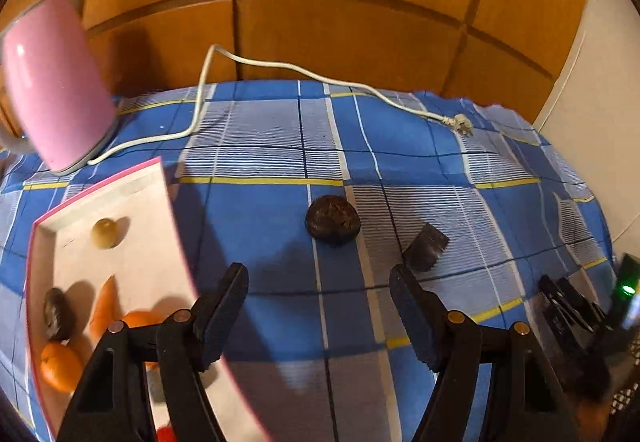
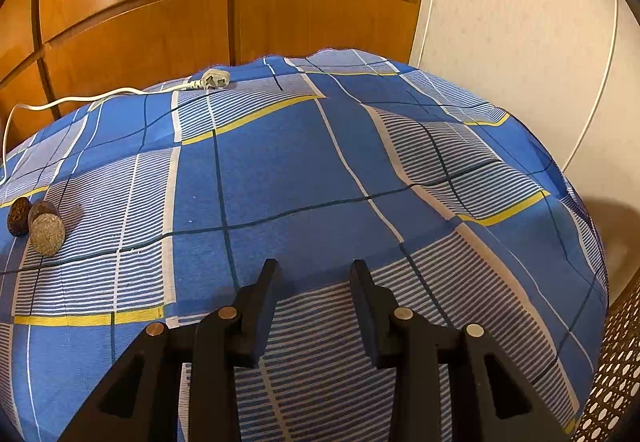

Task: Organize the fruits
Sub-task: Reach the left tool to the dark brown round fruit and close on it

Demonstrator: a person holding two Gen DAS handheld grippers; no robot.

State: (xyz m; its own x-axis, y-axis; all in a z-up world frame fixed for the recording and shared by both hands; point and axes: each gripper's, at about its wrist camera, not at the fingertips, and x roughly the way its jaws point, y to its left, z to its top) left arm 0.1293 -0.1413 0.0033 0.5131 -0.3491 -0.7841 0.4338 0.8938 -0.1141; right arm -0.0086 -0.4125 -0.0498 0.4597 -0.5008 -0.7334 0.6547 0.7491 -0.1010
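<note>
Two dark brown fruits lie on the blue checked cloth: a round one and a cut one to its right. Both also show at the left edge of the right wrist view, the round one and the cut one. A white tray with a pink rim at the left holds a pale round fruit, a carrot, a dark fruit and an orange. My left gripper is open and empty, just short of the round fruit. My right gripper is open and empty over bare cloth.
A pink kettle stands at the back left, its white cord and plug trailing across the cloth. Wooden cabinet doors rise behind the table. A white wall is on the right. The right gripper's body shows at the left view's right edge.
</note>
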